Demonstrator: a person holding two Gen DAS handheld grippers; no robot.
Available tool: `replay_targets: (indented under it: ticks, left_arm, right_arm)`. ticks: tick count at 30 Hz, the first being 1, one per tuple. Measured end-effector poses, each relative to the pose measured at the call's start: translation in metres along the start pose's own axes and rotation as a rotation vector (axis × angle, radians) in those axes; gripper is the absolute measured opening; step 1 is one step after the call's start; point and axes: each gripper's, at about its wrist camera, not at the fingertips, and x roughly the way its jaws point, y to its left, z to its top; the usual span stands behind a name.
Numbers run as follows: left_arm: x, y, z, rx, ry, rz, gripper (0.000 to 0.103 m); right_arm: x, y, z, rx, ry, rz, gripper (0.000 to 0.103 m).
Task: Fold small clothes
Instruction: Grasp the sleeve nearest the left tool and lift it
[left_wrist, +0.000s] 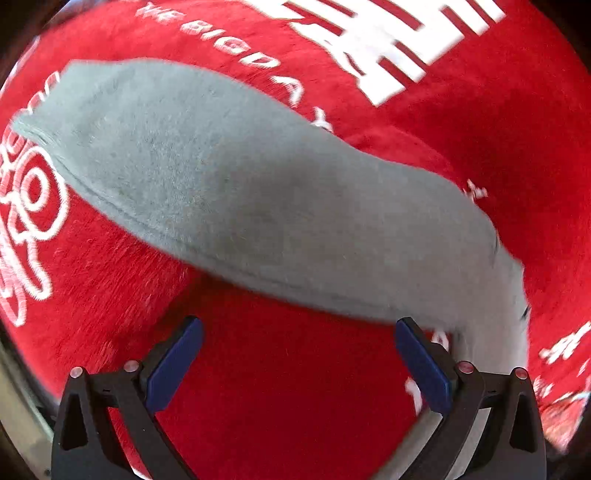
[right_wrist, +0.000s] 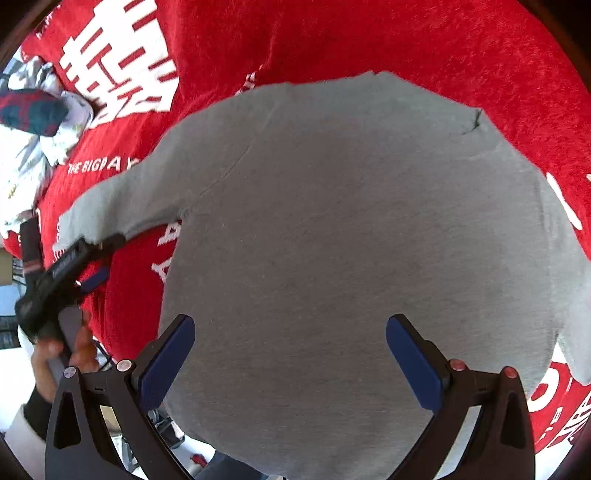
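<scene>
A small grey long-sleeved shirt (right_wrist: 351, 240) lies flat on a red plush cloth (right_wrist: 369, 37) with white lettering. In the right wrist view my right gripper (right_wrist: 290, 325) is open and hovers over the shirt's body, nothing between its blue pads. One sleeve (right_wrist: 110, 203) stretches out to the left, where my left gripper (right_wrist: 98, 258), held by a hand (right_wrist: 81, 350), sits at the cuff end. In the left wrist view that sleeve (left_wrist: 240, 192) runs diagonally across the red cloth (left_wrist: 295, 387). My left gripper (left_wrist: 299, 332) is open just short of the sleeve's near edge.
A heap of other clothes (right_wrist: 44, 122), white patterned fabric with a dark plaid roll on it, lies at the far left on the cloth. The cloth's near edge runs along the bottom of the right wrist view, with floor below it.
</scene>
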Motion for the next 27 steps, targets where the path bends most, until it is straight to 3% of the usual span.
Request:
replay_targets:
  ticks: [5, 9, 12, 15, 17, 21, 27]
  left_arm:
    - [0.000, 0.010, 0.030, -0.052, -0.062, -0.132, 0.103]
    - [-0.019, 0.019, 0.048, -0.073, -0.163, -0.108, 0.095]
    - [-0.035, 0.031, 0.057, -0.082, -0.228, -0.041, 0.092]
    - [-0.035, 0.043, 0.065, -0.094, -0.229, 0.002, 0.059]
    - [-0.030, 0.051, 0.069, -0.110, -0.208, 0.012, 0.008]
    - [-0.035, 0.051, 0.067, -0.098, -0.230, -0.012, 0.007]
    - [-0.074, -0.010, 0.066, 0.084, -0.316, -0.094, 0.007]
  right_arm:
    - [0.010, 0.007, -0.003, -0.015, 0.027, -0.023, 0.103]
    - [0.014, 0.011, -0.003, -0.019, 0.038, -0.034, 0.103]
    - [0.015, 0.014, -0.003, -0.024, 0.037, -0.032, 0.103]
    - [0.017, 0.017, -0.002, -0.026, 0.035, -0.028, 0.103]
    - [0.016, 0.017, -0.002, -0.026, 0.034, -0.026, 0.103]
    - [0.013, 0.014, -0.005, -0.020, 0.029, -0.020, 0.103]
    - [0.003, 0.002, -0.011, 0.011, -0.009, -0.008, 0.103]
